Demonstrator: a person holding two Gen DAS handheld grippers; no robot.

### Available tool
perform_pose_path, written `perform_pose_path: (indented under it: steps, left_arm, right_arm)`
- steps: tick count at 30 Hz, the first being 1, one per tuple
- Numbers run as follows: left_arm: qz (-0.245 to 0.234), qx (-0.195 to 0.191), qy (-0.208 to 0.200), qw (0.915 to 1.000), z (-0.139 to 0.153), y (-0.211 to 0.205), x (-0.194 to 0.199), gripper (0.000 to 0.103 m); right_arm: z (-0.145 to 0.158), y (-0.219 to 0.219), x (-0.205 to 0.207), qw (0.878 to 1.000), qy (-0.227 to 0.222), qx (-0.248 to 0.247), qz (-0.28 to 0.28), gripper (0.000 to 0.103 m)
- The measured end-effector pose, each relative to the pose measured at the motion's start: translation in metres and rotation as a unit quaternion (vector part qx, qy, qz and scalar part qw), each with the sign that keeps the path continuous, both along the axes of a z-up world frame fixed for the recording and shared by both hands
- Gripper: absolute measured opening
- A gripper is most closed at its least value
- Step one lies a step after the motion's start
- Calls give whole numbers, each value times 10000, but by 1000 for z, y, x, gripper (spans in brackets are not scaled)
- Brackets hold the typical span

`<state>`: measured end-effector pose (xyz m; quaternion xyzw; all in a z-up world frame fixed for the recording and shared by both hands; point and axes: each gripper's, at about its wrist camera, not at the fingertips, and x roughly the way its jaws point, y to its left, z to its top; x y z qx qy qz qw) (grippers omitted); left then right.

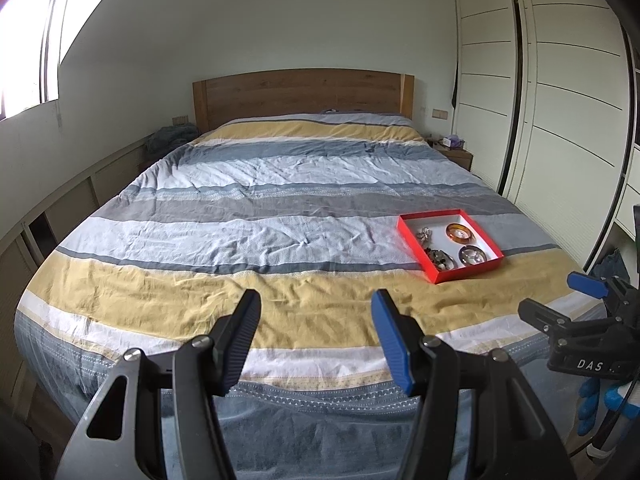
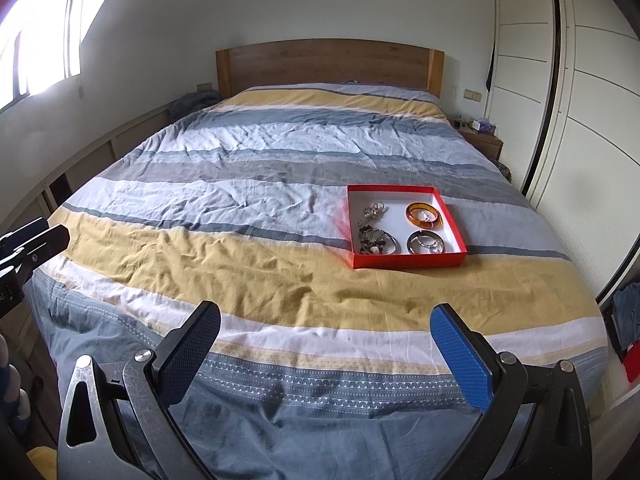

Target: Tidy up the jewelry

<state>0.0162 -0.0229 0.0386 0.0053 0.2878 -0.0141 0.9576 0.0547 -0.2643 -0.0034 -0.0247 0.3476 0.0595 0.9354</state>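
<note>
Blue-padded, both the left gripper (image 1: 316, 312) and the right gripper (image 2: 326, 326) hang with jaws apart and empty over the bed's (image 2: 248, 280) near edge. Ahead, right of both, the red tray (image 2: 404, 261) already gathers amber bangle (image 2: 425, 215), silver bangle (image 2: 425, 242) and tangled pieces (image 2: 374, 236), presumably for sorting.

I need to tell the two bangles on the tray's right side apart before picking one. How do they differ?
The amber bangle is translucent orange-brown and lies farther back in the red tray; the silver bangle is metallic grey, nearer the front wall, with small rings inside it. Both lie flat and look similar in size.
</note>
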Motion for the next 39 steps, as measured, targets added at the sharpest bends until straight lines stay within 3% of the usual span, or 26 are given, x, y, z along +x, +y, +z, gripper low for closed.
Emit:
perform_pose_path:
  steps: [39]
  left_arm:
    - [-63,-58,687,9976,-42,-2,31,55]
  right_arm:
    - [-38,-21,21,9988,372,16,-318,103]
